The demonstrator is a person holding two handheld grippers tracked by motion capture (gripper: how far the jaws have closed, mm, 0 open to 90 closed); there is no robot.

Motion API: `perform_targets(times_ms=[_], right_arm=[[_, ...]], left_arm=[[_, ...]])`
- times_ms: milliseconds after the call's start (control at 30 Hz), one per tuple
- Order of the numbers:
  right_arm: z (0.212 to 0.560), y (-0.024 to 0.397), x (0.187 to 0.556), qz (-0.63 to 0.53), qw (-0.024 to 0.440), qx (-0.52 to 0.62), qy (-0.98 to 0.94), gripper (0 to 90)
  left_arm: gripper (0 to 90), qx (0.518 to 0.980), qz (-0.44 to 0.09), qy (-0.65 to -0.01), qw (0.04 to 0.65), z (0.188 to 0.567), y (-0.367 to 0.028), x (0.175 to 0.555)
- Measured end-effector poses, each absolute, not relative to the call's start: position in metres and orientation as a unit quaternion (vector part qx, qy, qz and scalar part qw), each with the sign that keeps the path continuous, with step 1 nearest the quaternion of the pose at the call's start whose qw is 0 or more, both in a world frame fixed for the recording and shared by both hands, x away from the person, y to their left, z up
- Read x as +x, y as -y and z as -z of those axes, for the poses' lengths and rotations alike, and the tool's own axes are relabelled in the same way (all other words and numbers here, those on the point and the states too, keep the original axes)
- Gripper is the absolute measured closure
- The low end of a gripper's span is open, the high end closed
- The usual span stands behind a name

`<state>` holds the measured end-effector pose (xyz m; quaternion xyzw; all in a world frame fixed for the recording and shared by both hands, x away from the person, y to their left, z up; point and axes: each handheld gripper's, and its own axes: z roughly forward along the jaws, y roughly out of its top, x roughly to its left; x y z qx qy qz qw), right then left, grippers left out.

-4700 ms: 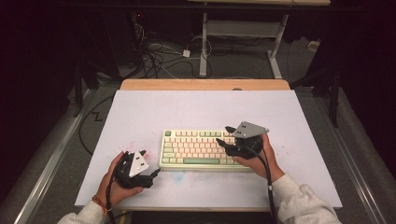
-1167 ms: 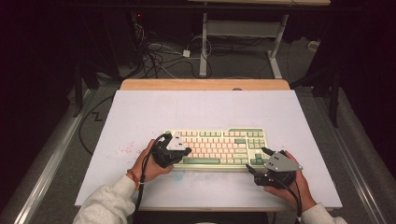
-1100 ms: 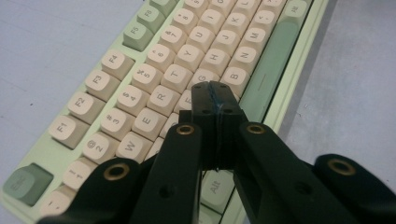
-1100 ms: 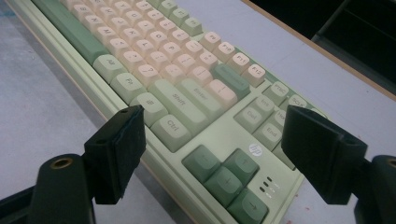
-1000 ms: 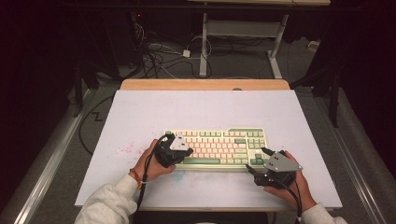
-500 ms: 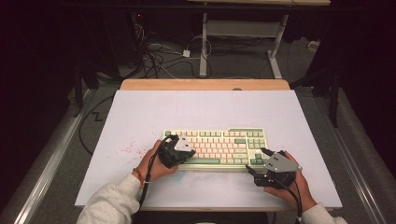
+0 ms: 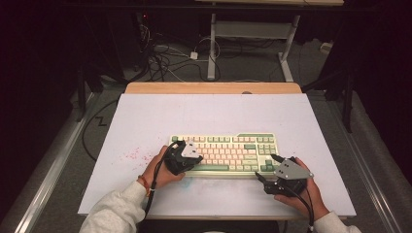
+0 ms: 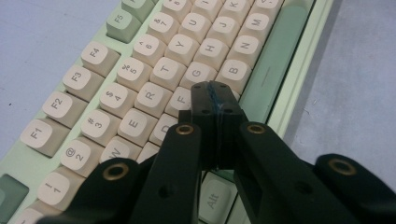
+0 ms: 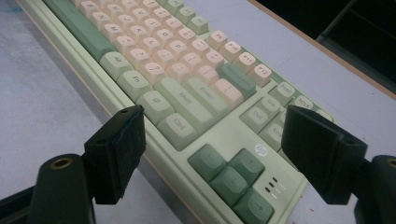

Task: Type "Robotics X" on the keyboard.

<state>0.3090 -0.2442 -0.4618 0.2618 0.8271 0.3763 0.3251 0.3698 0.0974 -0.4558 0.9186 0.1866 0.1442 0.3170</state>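
A cream and green keyboard (image 7: 233, 145) lies on the white table top (image 7: 218, 111), near the front. My left gripper (image 7: 196, 158) is shut with nothing between its pads. Its joined tips (image 8: 215, 100) rest low over the letter keys (image 8: 168, 70), between F and B, just above the green space bar (image 8: 275, 60). My right gripper (image 7: 266, 166) is open at the keyboard's front right corner. In the right gripper view its jaws (image 9: 215, 121) stand wide apart on either side of that corner, with the green arrow keys (image 9: 229, 170) between them, and the pads touch nothing.
Faint pink specks (image 7: 133, 155) mark the table top left of the keyboard. A wooden strip (image 7: 214, 88) edges the table's far side. Beyond it are cables (image 7: 165, 58) on the floor and a white desk frame (image 7: 252, 34). Both forearms come in from the front edge.
Since the earliest frame the left gripper came from the table's front left onto the keyboard's left keys, and the right gripper dropped from over the keyboard's right end to its front corner. Over the last second nothing moved.
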Motion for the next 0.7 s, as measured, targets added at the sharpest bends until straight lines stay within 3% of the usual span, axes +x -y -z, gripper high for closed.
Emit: perform_targets(times_ms=[467, 700], right_arm=[[0.4618, 0.2437, 0.3089, -0.374, 0.325, 0.260, -0.829, 22.2], [0.4617, 0.2440, 0.3088, -0.375, 0.324, 0.261, -0.828, 22.2]], left_arm=[[85.6, 0.916, -0.161, -0.180, 0.320, 0.4536, -0.0978, 0.3666], [80.0, 0.911, -0.177, -0.180, 0.327, 0.4511, -0.0995, 0.3646]])
